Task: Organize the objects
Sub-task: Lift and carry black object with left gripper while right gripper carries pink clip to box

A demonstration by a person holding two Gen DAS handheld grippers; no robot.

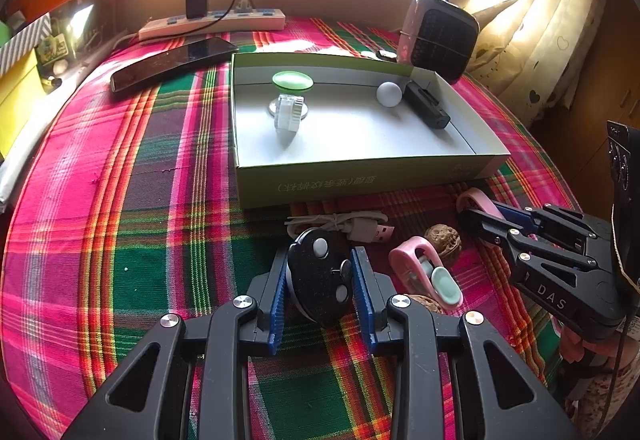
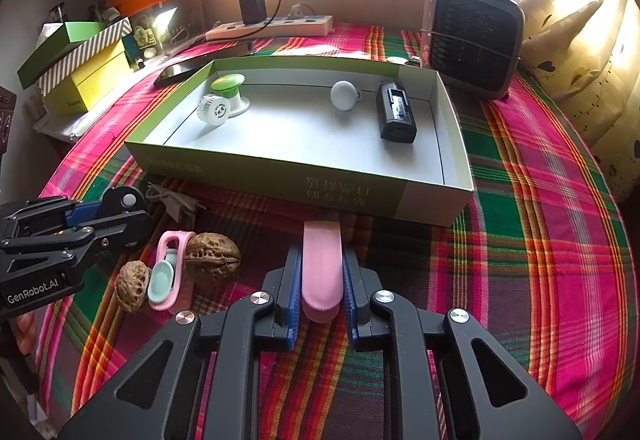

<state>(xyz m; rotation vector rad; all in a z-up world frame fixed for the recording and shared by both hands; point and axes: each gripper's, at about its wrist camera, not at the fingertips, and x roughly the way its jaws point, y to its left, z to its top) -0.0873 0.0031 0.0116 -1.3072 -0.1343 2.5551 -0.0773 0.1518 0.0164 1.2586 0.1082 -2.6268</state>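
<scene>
Because the pink clip (image 2: 322, 272) looks light, stiff and smooth, hold it across its flat sides at mid-length. Its long axis runs along the fingers, tip toward the green box (image 2: 360, 195) just ahead, low over the plaid cloth (image 2: 540, 240). The right gripper (image 2: 320, 280) is clamped on it. The left gripper (image 1: 320, 280) grips a black disc (image 1: 320, 272) by its edges. Walnuts (image 2: 212, 258) lie between.
</scene>
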